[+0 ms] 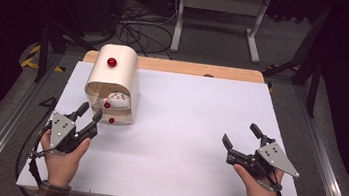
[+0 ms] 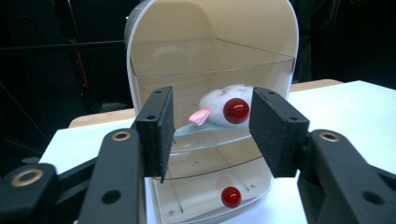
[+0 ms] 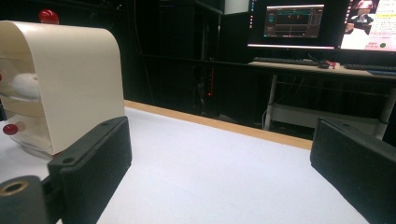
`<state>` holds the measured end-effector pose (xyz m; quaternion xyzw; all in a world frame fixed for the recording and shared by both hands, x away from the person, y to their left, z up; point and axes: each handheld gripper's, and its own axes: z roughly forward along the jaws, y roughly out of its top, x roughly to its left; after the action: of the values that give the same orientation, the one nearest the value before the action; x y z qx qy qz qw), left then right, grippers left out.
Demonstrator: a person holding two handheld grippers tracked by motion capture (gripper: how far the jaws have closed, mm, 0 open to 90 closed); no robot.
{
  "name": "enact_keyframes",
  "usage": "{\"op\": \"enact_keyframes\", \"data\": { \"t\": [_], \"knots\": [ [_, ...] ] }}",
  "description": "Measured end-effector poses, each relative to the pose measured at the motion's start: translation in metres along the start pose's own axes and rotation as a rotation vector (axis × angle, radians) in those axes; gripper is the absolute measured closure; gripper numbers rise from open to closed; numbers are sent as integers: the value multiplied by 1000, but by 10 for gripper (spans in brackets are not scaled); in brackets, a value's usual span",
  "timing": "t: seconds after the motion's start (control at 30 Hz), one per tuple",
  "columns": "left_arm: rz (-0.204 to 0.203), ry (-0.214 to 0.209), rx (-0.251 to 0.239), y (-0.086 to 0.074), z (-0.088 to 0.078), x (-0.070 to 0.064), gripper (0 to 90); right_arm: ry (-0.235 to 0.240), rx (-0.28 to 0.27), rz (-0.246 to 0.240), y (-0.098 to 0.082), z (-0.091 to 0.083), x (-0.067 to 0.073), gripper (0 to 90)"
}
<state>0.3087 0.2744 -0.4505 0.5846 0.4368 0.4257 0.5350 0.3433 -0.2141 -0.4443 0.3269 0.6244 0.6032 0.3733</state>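
Drawer knob (image 2: 236, 111) between left jaws

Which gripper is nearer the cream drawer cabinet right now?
Left. The left gripper sits just in front of the cream drawer cabinet, jaws open around the middle drawer's red knob. The right gripper rests far across the table.

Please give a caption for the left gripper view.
Open left gripper facing a cream drawer cabinet.

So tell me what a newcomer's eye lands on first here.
The cream drawer cabinet at the white table's left rear, its clear drawers bearing red knobs. A white plush toy lies in the middle drawer. The left gripper stands open right before that knob; the right gripper waits open at the right.
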Motion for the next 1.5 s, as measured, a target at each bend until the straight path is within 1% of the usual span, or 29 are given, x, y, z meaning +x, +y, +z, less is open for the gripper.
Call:
{"op": "enact_keyframes", "data": {
  "t": [0.23,0.33,0.53,0.63,0.8,0.97,1.23,1.5],
  "knots": [
    [0,-2,0,0,-1,0,460,-7,-5,3,2,-2,-1,62],
    [-5,-1,2,0,-2,0,436,-5,-10,3,3,-1,0,61],
    [0,-2,0,1,-4,1,382,-3,-8,-1,3,0,0,61],
    [-4,-5,4,1,-4,1,349,-2,-7,-2,2,1,1,61],
    [-2,-8,5,1,-4,1,336,-2,-8,0,3,0,0,61],
    [-11,-10,5,1,-5,1,300,-1,-8,-2,3,1,1,61],
    [0,-16,6,2,-6,2,250,2,-10,3,3,2,2,61],
    [-8,-13,8,2,-7,3,201,5,-7,0,3,2,3,61]
  ]
}}
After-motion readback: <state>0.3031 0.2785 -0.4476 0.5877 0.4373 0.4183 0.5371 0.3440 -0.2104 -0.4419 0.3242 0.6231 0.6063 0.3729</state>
